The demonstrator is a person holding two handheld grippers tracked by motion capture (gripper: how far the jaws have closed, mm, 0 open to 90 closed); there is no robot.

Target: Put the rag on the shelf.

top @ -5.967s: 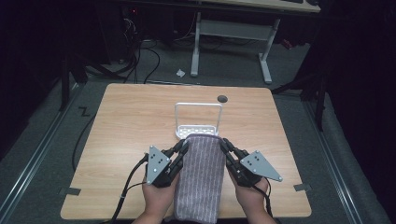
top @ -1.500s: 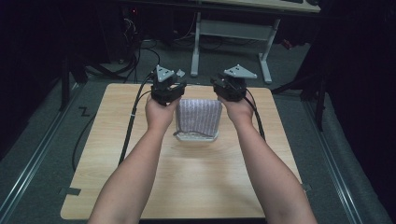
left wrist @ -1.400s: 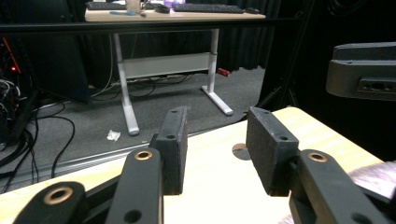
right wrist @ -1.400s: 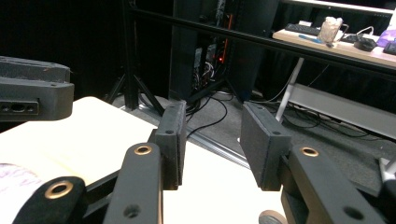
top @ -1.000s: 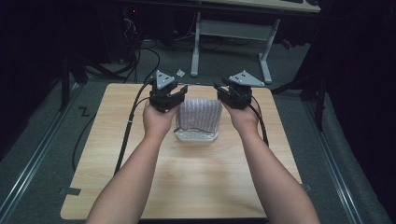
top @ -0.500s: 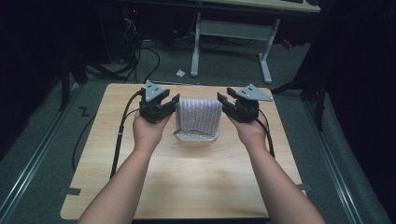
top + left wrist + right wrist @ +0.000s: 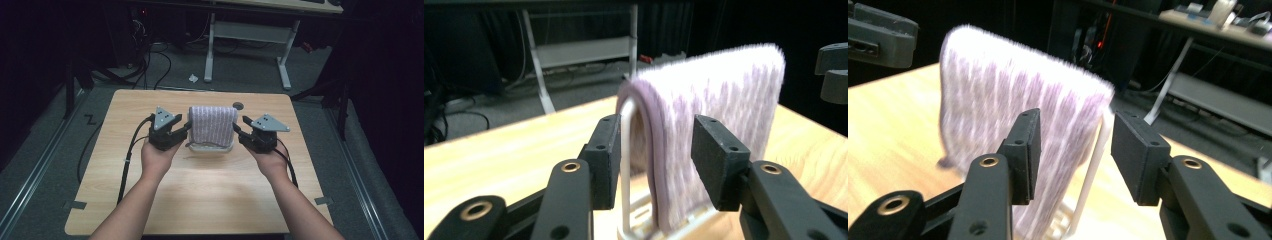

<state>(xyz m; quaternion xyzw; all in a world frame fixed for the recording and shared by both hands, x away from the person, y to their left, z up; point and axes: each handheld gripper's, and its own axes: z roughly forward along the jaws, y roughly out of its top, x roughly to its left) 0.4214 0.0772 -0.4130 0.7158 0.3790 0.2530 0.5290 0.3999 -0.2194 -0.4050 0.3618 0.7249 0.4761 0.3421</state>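
A purple-and-white striped towel (image 7: pixel 212 122) hangs folded over a white wire rack (image 7: pixel 210 148) on the wooden table (image 7: pixel 210 200). My left gripper (image 7: pixel 189 127) is at the towel's left edge and my right gripper (image 7: pixel 235 129) at its right edge. In the left gripper view the left gripper (image 7: pixel 656 157) is open, its jaws either side of the towel (image 7: pixel 719 100) and rack wire (image 7: pixel 626 150) without pressing. In the right gripper view the right gripper (image 7: pixel 1075 152) is open around the towel (image 7: pixel 1013 90) edge and rack (image 7: pixel 1093 165). Both pairs of jaws have just been opening.
A round hole (image 7: pixel 238 106) sits in the table behind the rack. Beyond the table's far edge are a white desk frame (image 7: pixel 245 35) and floor cables (image 7: pixel 150 60). Bare tabletop lies between the rack and the person's forearms.
Both hands have come down and back toward the person from the rack's top to its sides. The towel, earlier flat at the table's front, stays draped on the rack.
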